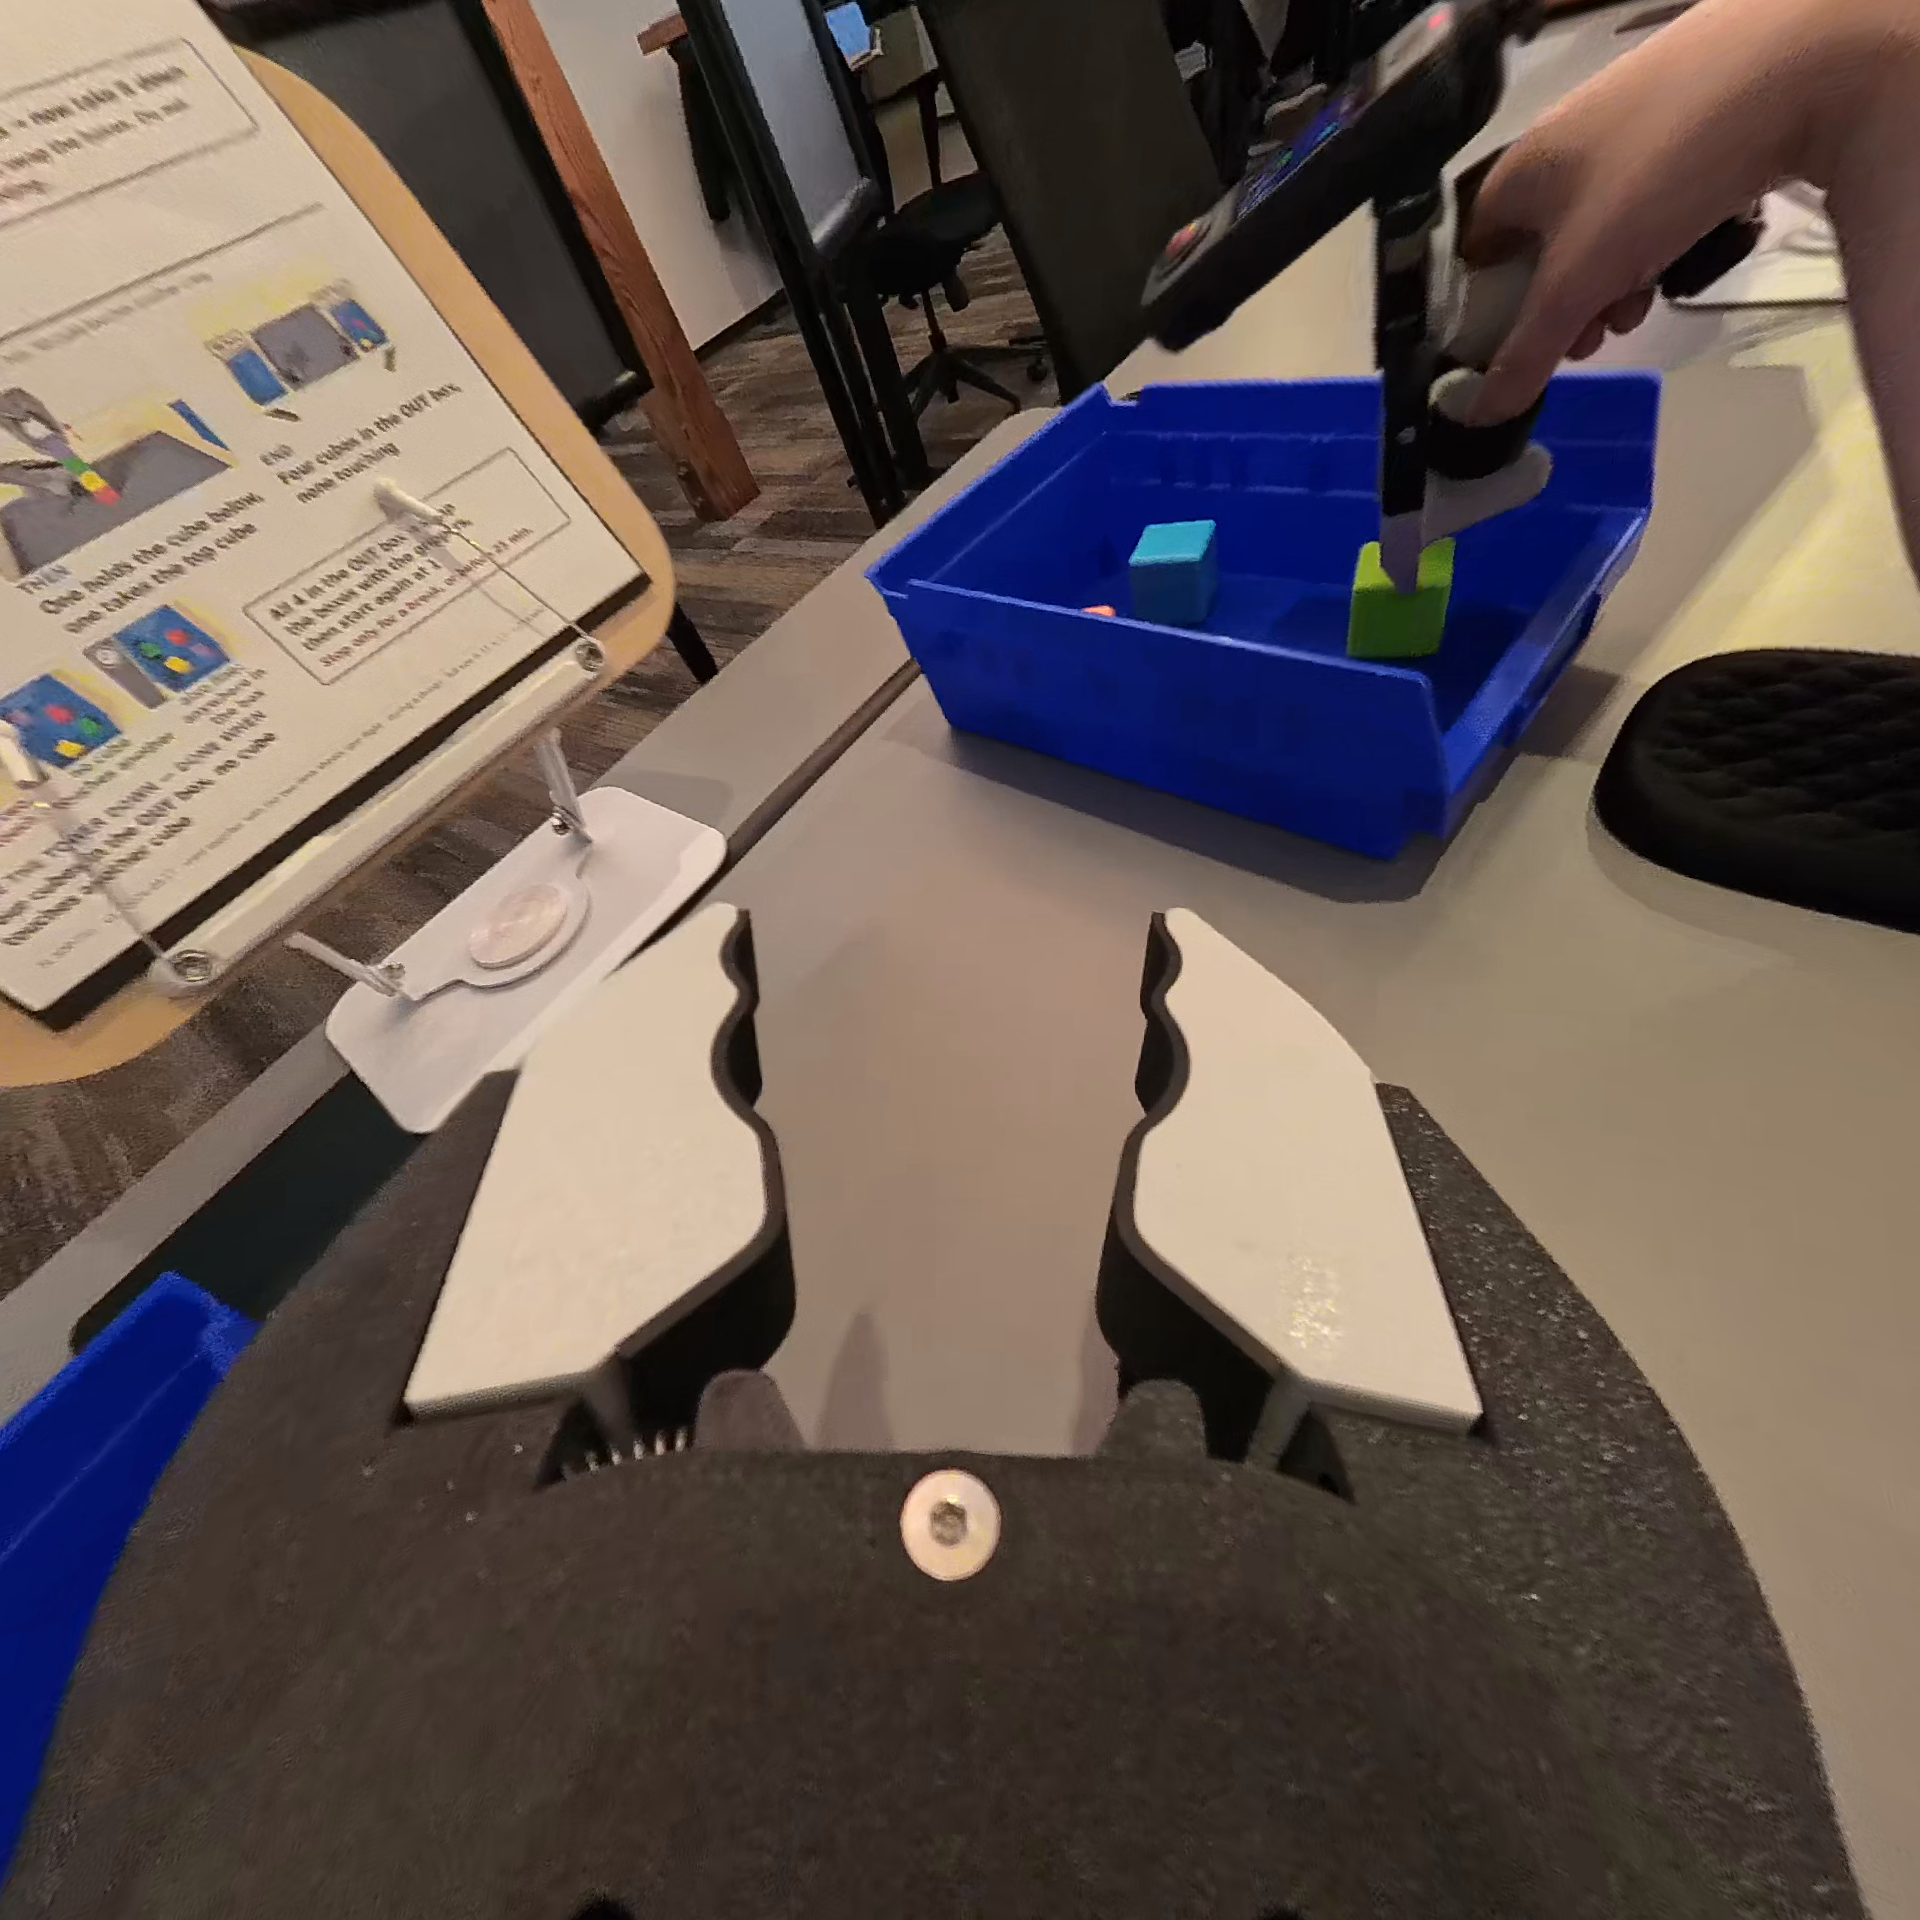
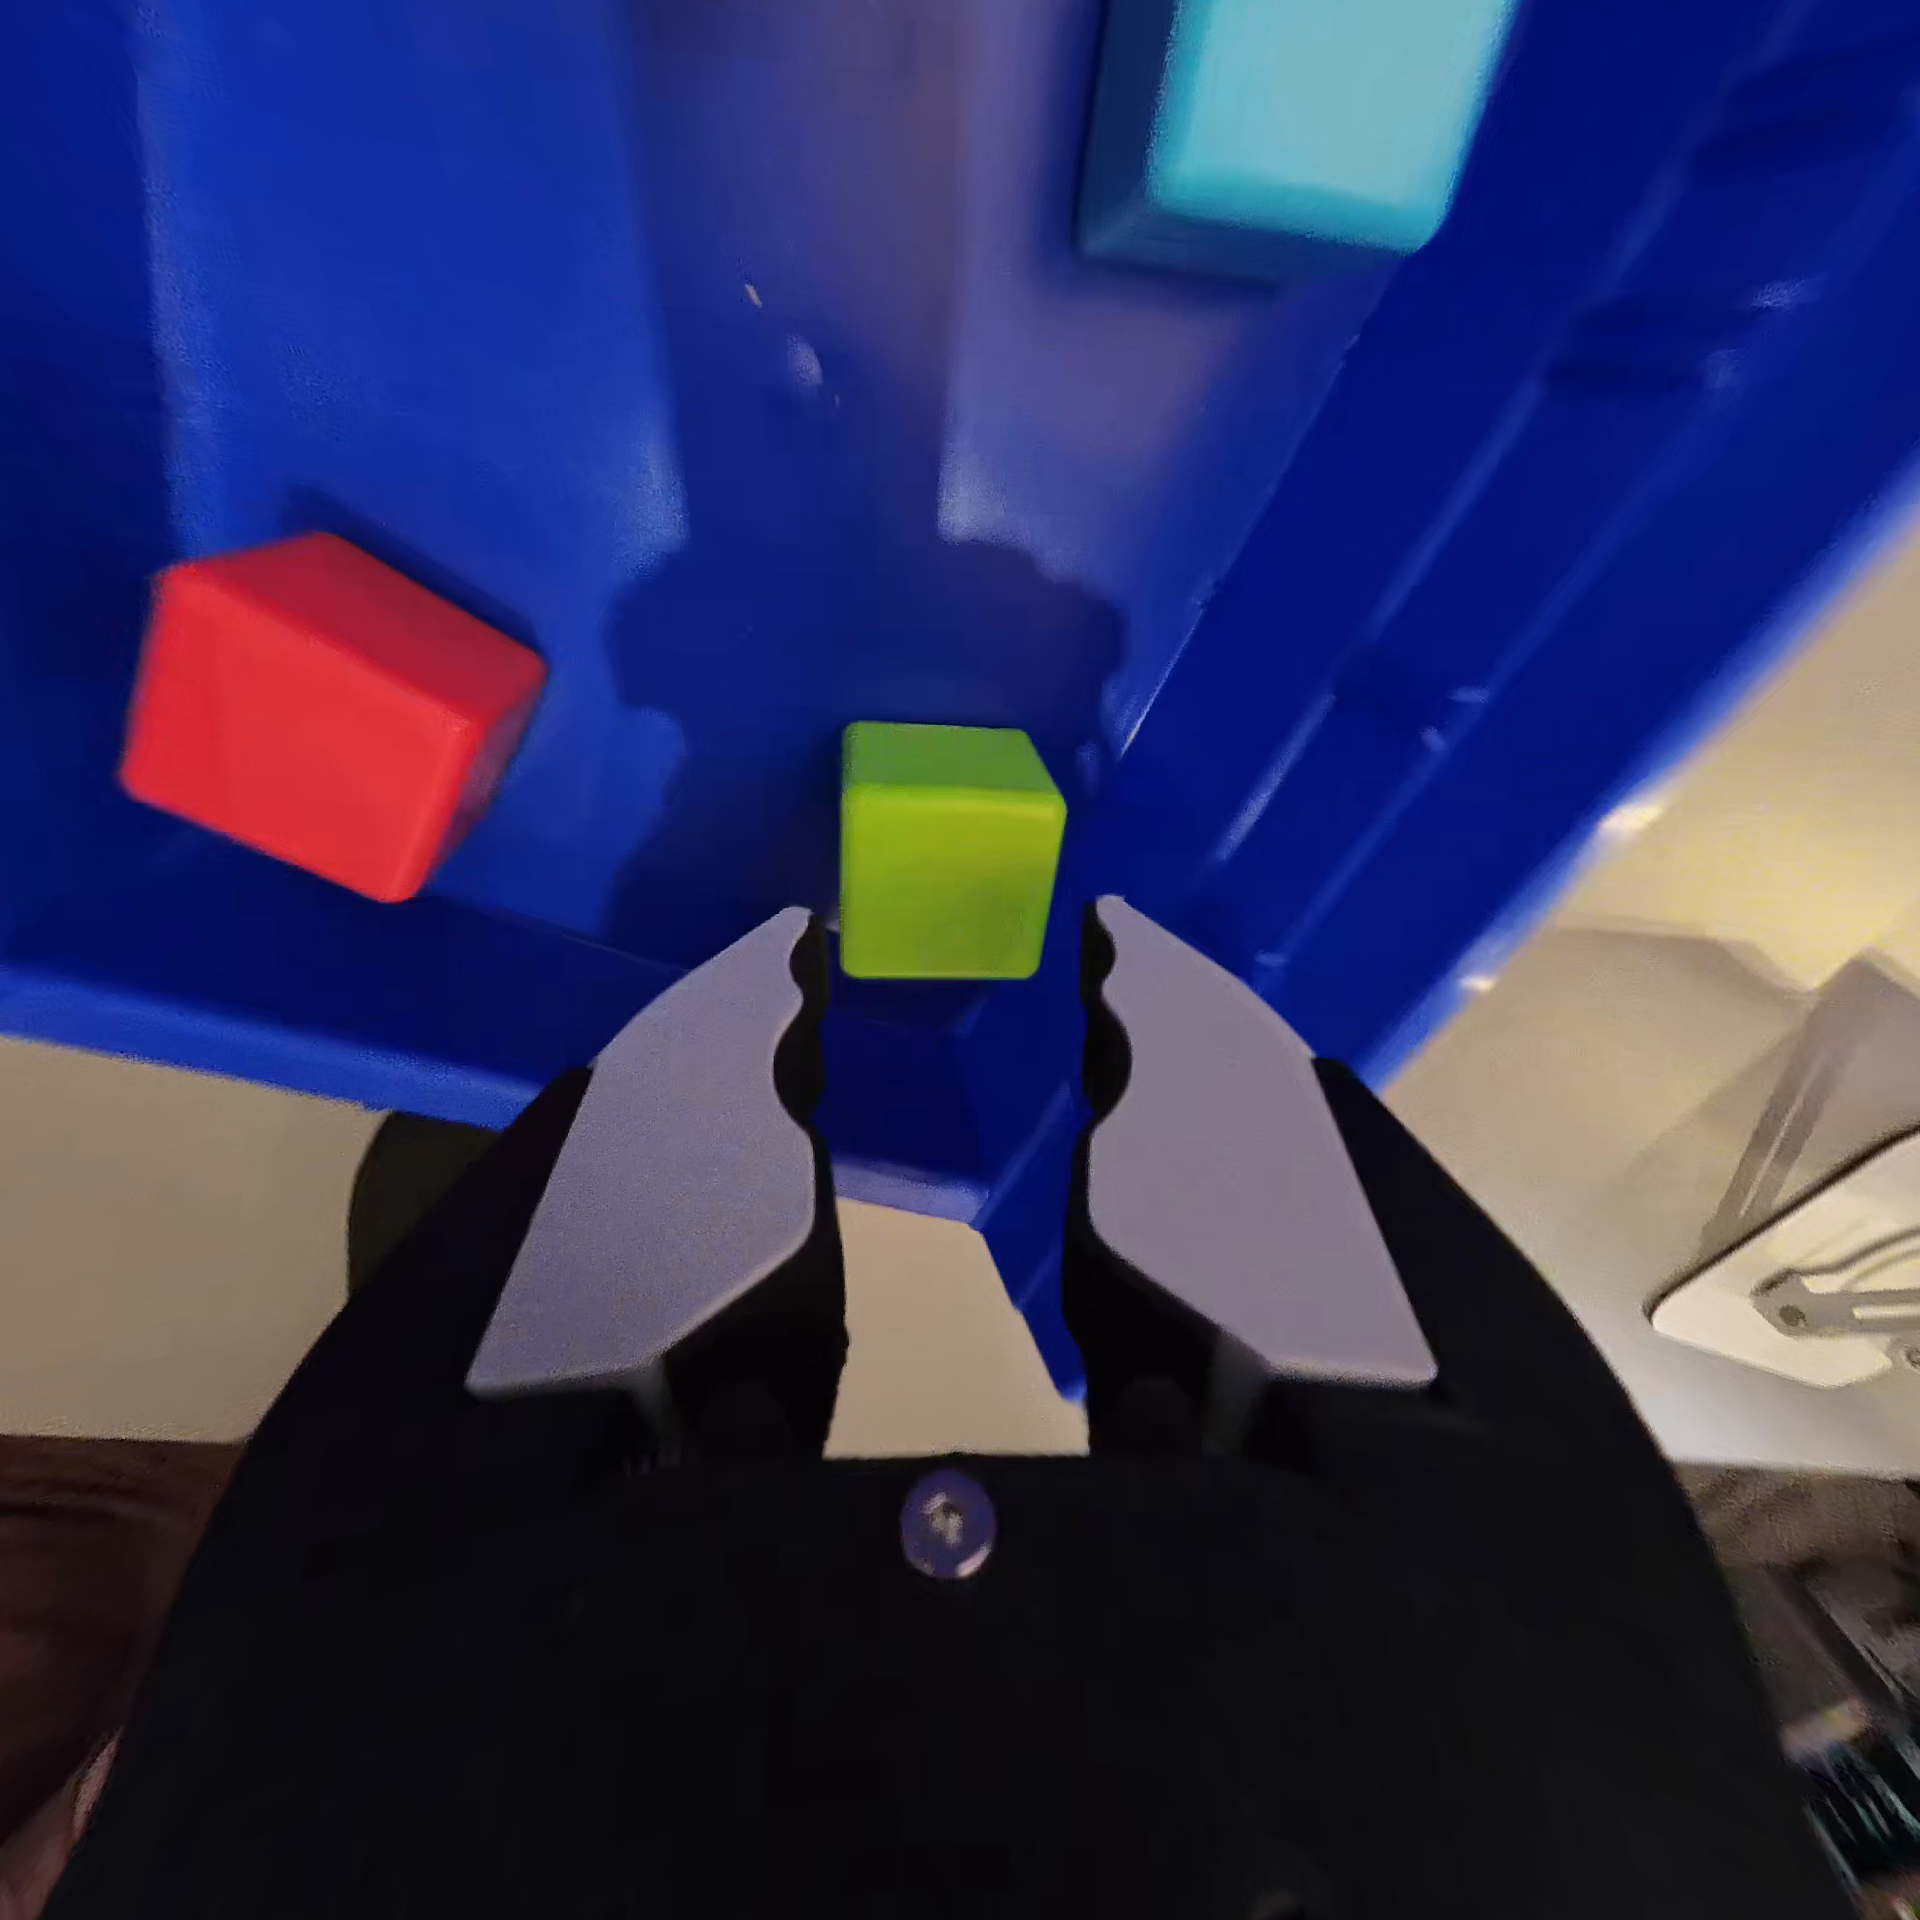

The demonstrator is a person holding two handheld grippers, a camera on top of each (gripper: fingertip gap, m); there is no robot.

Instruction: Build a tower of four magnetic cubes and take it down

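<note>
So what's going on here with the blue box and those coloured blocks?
A person holds a two-finger gripper in each hand. The right gripper is open, reaching down into the blue bin at the green cube; a red cube and a light blue cube sit apart in the bin. The left gripper is open and empty over the grey table.

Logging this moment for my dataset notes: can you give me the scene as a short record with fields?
bin: blue bin on grey table
cubes in bin: green cube, red cube, cyan cube, apart
right gripper: open, fingertips either side of green cube, not clamped
left gripper: open, empty, over the table
beside: instruction board, black pad
</note>
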